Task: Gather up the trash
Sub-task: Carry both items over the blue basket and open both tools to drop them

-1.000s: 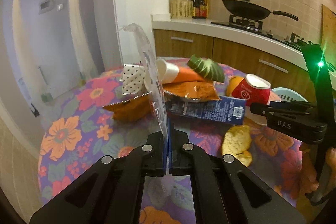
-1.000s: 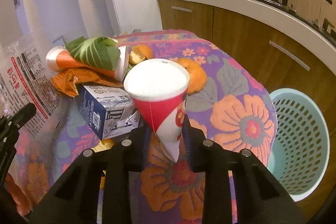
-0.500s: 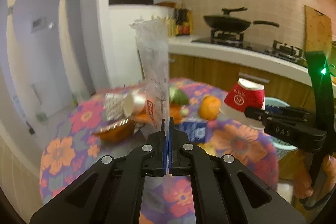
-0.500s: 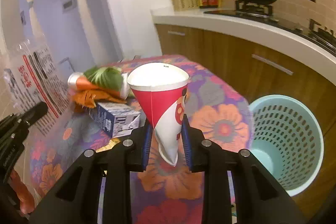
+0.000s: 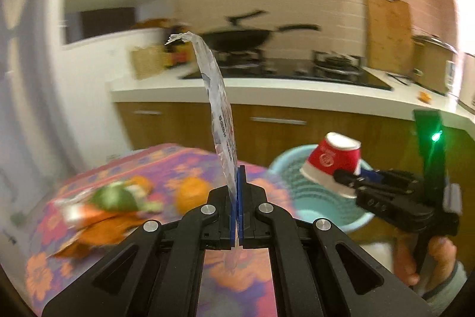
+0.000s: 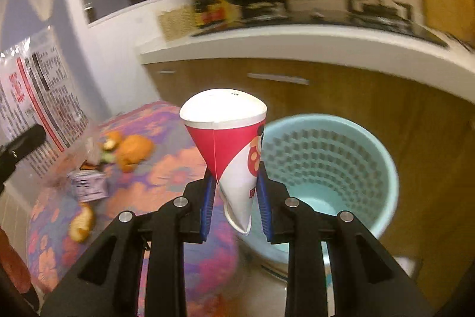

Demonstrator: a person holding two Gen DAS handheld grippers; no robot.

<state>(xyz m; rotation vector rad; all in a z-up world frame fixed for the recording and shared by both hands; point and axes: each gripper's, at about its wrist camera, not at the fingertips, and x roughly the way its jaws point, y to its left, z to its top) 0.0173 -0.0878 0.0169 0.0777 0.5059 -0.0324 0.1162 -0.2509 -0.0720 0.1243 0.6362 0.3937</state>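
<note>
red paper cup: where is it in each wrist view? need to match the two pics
Left wrist: the red paper cup is right of centre, pinched in the right gripper, in front of the blue basket.
Right wrist: the cup is at centre, flattened between this gripper's blue pads, basket behind it to the right.
Shared landmark: the blue basket beside the floral table.

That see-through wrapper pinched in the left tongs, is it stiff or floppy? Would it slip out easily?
The clear plastic wrapper probably has some springiness: it stands up from the left tongs but curls over at its torn top, so it likely bends easily. It looks thin and very light. The film may be slippery, though the tongs are shut flat on its lower edge, which seems secure.
</note>
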